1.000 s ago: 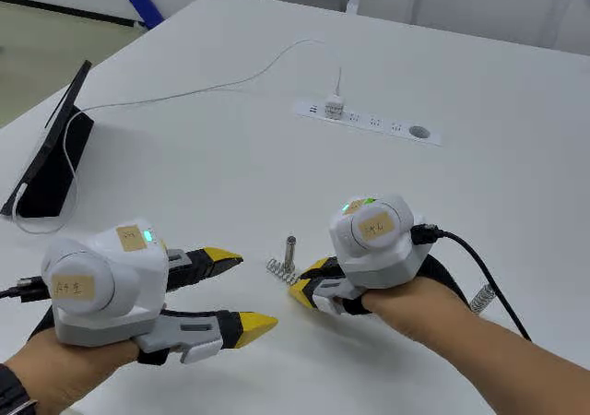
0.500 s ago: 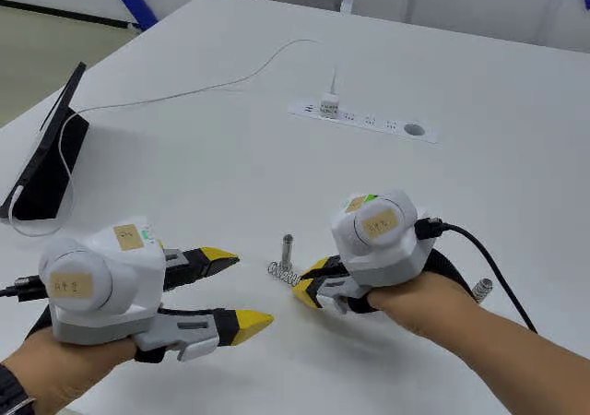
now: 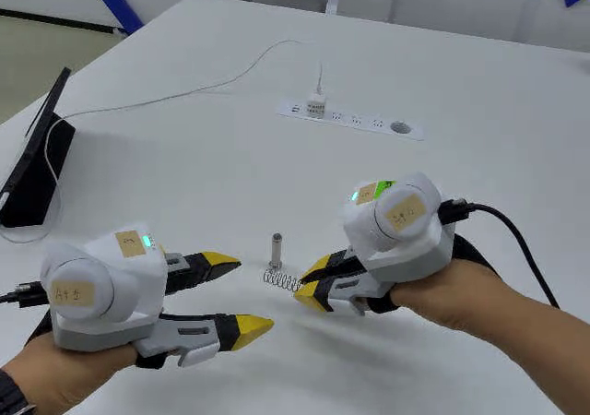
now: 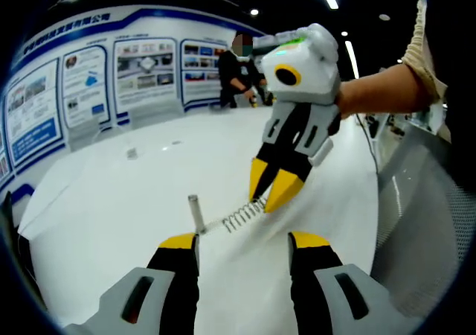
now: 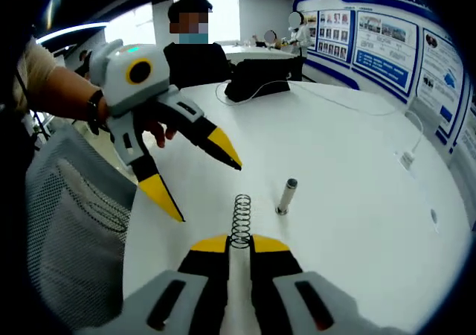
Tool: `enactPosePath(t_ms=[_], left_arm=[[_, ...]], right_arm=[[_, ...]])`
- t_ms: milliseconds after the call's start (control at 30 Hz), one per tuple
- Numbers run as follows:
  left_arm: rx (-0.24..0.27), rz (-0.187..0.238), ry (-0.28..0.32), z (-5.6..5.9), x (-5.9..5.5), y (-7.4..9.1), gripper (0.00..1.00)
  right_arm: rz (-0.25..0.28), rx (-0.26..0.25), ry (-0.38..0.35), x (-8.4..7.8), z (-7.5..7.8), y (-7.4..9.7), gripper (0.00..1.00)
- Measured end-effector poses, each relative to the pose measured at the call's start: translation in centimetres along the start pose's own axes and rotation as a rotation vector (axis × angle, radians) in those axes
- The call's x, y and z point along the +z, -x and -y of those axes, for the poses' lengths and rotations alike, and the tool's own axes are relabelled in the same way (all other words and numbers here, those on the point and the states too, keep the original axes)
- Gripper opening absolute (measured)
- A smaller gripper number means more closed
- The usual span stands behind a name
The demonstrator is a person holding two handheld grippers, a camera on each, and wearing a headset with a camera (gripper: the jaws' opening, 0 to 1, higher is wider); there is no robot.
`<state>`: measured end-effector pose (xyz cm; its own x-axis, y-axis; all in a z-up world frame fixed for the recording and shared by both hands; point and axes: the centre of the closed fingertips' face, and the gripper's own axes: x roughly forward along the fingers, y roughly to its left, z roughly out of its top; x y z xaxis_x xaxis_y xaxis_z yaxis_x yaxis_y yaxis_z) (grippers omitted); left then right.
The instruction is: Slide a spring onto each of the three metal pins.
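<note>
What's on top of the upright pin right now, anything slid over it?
Nothing: the pin stands bare on the table, its top uncovered. The spring reaches toward its base, held sideways by the right gripper, whose jaws cover the spring's near end.

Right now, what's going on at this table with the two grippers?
A person holds a gripper in each hand over a white table. The right gripper is shut on one end of a spring, and the spring's free end lies close to the foot of a metal pin that stands upright on the table. The spring is not on the pin yet. The left gripper hangs open off to the side, holding nothing.
</note>
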<state>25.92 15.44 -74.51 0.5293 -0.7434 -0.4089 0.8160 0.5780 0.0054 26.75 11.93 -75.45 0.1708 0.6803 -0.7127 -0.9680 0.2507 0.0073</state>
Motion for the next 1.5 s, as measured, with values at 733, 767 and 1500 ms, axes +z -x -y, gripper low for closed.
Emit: enactPosePath(t_ms=[733,767,1500], left_arm=[[-0.111,-0.020,-0.140,3.8,0.4,-0.8,0.28],[-0.114,-0.021,-0.144,3.9,0.4,-0.8,0.26],[-0.116,-0.023,-0.152,3.9,0.3,-1.2,0.12]], right_arm=[[-0.093,0.157,0.149,0.2,-3.7,2.2,0.11],[-0.096,0.160,0.151,0.2,-3.7,2.2,0.11],[-0.054,0.180,0.169,2.2,-4.5,3.1,0.12]])
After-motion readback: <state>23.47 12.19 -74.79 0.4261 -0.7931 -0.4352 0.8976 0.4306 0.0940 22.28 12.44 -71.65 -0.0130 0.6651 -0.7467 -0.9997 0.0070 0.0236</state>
